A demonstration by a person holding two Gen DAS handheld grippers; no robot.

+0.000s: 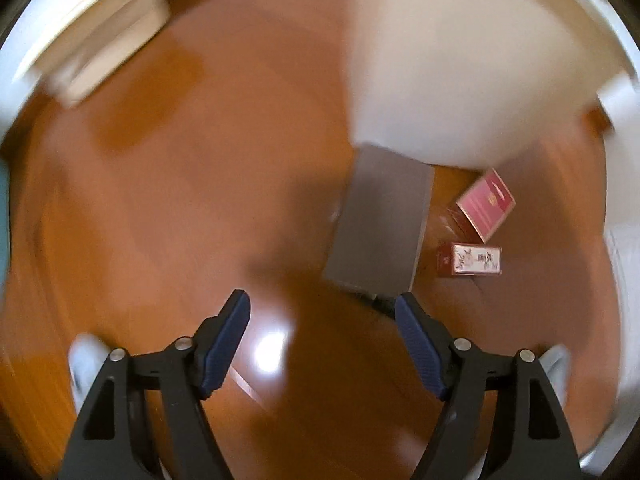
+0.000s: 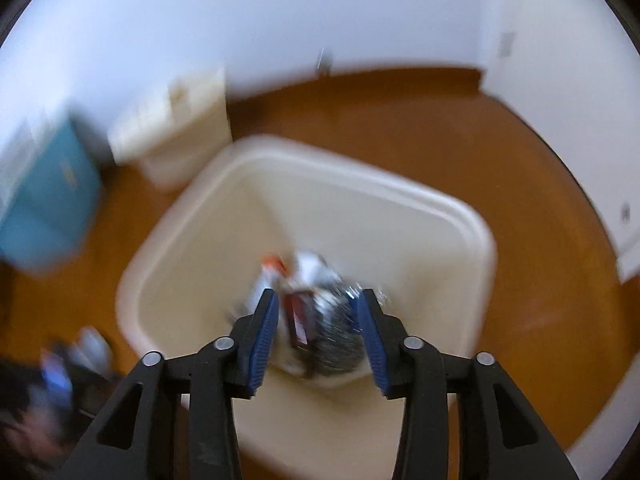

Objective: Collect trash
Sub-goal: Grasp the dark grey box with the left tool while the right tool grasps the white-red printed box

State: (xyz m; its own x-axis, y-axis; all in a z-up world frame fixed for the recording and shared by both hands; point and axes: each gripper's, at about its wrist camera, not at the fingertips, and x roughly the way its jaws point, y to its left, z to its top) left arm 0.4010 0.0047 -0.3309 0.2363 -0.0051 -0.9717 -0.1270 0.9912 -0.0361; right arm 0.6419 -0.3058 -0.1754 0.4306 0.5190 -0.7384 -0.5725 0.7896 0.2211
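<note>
- From where I stand, the left gripper [image 1: 322,344] hangs over the wooden floor [image 1: 168,184] with its jaws spread wide and nothing between them.
- Two pieces of trash lie ahead of it and off to its right: a red box [image 1: 486,204] tilted on a diagonal, and just below it a red and white pack [image 1: 470,260] whose long axis runs roughly crosswise to the gripper's fingers.
- A grey flat thing [image 1: 380,224] lies between the left gripper and those two boxes, its near end just beyond the right fingertip [image 1: 414,336]; the blur keeps me from naming it.
- I judge the next pick falls to the left hand, since the packs sit in its view alone; it would need to swing rightward and forward, and likely turn the wrist so the jaws straddle the pack's short side.
- The right gripper [image 2: 318,312] is poised above the cream bin [image 2: 420,204], jaws apart and holding nothing that I can see.
- Down in the bin lies collected trash [image 2: 320,304]: crumpled silvery wrapping, a dark red pack and something orange, all smeared by motion.
- A second, smaller cream bin [image 2: 180,132] and a teal box [image 2: 52,200] stand well apart by the wall.
</note>
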